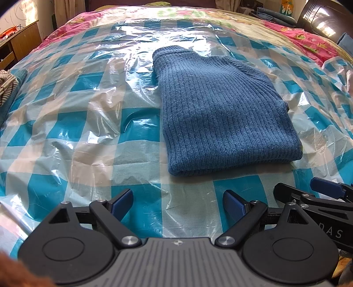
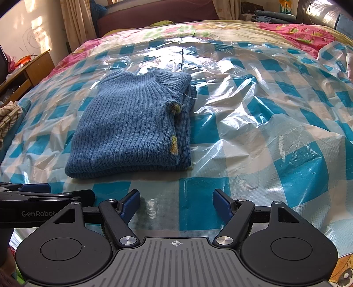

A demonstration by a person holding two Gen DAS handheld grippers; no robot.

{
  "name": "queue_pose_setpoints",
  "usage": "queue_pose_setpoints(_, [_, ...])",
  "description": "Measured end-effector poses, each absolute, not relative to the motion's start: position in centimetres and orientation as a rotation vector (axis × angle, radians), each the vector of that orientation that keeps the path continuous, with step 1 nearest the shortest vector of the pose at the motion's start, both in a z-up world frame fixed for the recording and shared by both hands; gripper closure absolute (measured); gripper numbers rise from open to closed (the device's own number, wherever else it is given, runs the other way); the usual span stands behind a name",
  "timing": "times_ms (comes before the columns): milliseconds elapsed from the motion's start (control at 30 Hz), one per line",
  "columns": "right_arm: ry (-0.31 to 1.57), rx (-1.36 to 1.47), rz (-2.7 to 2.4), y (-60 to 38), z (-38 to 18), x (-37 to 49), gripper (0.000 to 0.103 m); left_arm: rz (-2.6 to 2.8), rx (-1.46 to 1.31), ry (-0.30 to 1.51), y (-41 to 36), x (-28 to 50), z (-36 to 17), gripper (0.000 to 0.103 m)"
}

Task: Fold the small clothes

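A blue ribbed knit sweater (image 1: 220, 110) lies folded into a compact rectangle on the blue-and-white checked plastic sheet (image 1: 88, 123); it also shows in the right wrist view (image 2: 130, 128), with small yellow-green patches along its right edge. My left gripper (image 1: 177, 203) is open and empty, just short of the sweater's near edge. My right gripper (image 2: 176, 204) is open and empty, near and to the right of the sweater's near edge. The right gripper shows at the lower right of the left wrist view (image 1: 313, 198).
The plastic sheet (image 2: 275, 132) is wrinkled and covers a bed with a pink floral quilt (image 2: 297, 33). A striped cloth (image 2: 8, 117) lies at the left edge. A wooden desk (image 2: 28, 68) stands at far left. Folded blue items (image 2: 273, 15) lie beyond the bed.
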State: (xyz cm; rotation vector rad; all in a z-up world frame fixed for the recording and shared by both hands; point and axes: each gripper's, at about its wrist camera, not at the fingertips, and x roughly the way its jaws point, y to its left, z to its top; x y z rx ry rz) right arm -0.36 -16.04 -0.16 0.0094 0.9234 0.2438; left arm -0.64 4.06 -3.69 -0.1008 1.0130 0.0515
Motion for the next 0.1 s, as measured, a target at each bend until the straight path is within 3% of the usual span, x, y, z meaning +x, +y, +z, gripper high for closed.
queue_pose_setpoints(100, [0.923, 0.009, 0.244, -16.05, -0.15, -0.36, 0.029, 0.051, -0.101, 1.012, 4.09, -0.66, -3.69, 0.010])
